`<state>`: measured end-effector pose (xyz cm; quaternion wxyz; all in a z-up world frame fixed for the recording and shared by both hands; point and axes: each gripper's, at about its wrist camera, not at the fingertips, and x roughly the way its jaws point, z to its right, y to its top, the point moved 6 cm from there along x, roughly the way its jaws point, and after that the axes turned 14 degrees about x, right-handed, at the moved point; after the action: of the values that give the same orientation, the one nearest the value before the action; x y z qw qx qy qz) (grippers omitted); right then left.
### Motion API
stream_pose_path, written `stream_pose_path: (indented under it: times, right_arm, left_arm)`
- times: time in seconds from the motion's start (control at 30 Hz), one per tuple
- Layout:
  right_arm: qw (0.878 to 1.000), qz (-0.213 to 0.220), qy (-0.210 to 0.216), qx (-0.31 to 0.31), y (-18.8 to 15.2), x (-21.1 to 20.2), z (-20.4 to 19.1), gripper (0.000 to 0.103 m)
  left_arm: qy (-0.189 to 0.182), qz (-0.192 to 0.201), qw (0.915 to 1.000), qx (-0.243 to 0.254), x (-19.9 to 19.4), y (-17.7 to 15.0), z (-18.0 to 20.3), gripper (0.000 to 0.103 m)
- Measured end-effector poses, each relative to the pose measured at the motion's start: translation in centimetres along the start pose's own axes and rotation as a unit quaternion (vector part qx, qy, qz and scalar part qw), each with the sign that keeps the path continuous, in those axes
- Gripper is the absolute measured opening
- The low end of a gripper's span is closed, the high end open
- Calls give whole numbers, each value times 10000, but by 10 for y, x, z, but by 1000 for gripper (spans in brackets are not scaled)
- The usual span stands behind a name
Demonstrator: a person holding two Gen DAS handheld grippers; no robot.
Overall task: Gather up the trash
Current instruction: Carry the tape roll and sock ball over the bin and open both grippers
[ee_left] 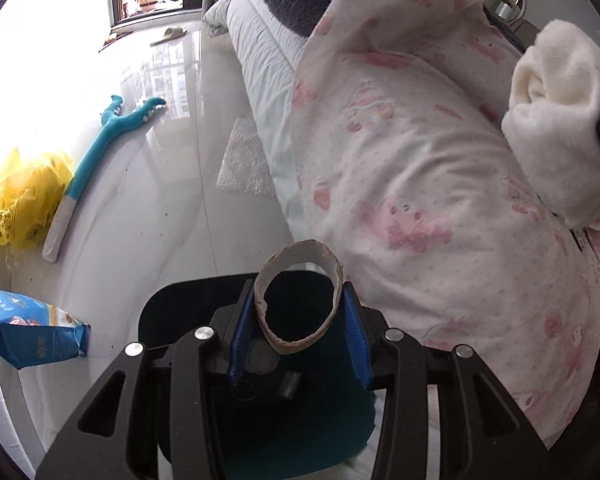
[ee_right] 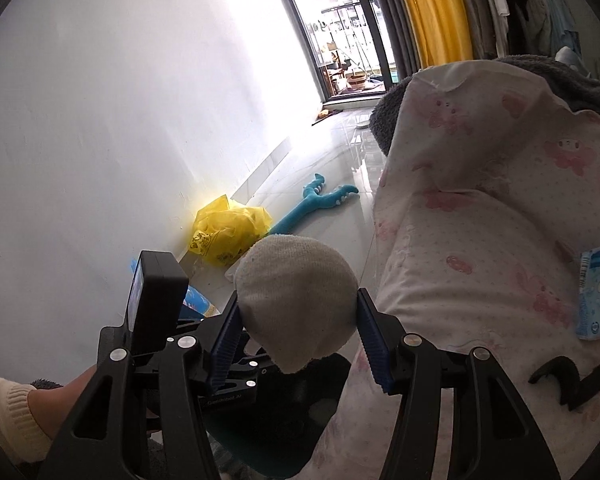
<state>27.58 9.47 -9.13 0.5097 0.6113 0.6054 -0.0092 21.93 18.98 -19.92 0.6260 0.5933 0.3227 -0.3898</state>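
My left gripper [ee_left: 297, 290] is shut on a squashed brown cardboard tube [ee_left: 300, 249], its blue pads pressing both sides. Directly beneath it stands a black bin with a teal liner [ee_left: 172, 308]. My right gripper [ee_right: 298, 297] is shut on an off-white balled-up cloth [ee_right: 296, 300], held above the same bin [ee_right: 300, 400]. The right wrist view shows the body of the left gripper [ee_right: 156, 300] at lower left, with a hand in a cream sleeve [ee_right: 16, 412] behind it.
A bed with a pink-patterned quilt [ee_left: 420, 200] fills the right side. On it lie a white plush toy [ee_left: 560, 128] and a blue tissue pack [ee_right: 596, 292]. On the floor are a yellow plastic bag [ee_left: 24, 200], a teal plush toy [ee_left: 100, 148], a blue snack bag [ee_left: 32, 332] and bubble wrap [ee_left: 244, 160].
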Motion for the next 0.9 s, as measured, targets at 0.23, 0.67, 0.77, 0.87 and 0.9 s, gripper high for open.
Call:
stream_pose_path:
  times: [0.23, 0.67, 0.77, 0.87, 0.9]
  right_arm:
    - [9996, -276, -2, -94, -9, 30, -15, 57]
    - [9968, -756, -201, -187, -32, 64, -22, 57]
    - [9954, -903, -273, -177, -39, 74, -21, 57]
    - [9941, -1012, -347, -194, -42, 86, -20, 57]
    - [9936, -1051, -366, -190, -43, 89, -21, 57]
  left_arm:
    - [-8, -451, 9989, -135, 11, -32, -27, 45]
    - [-17, -674, 9962, -544, -5, -58, -71, 77]
    - [36, -567, 9965, -615, -14, -59, -80, 79]
    - [100, -471, 9965, -687, -22, -60, -88, 82]
    - [108, -435, 9966, -698, -24, -60, -89, 82]
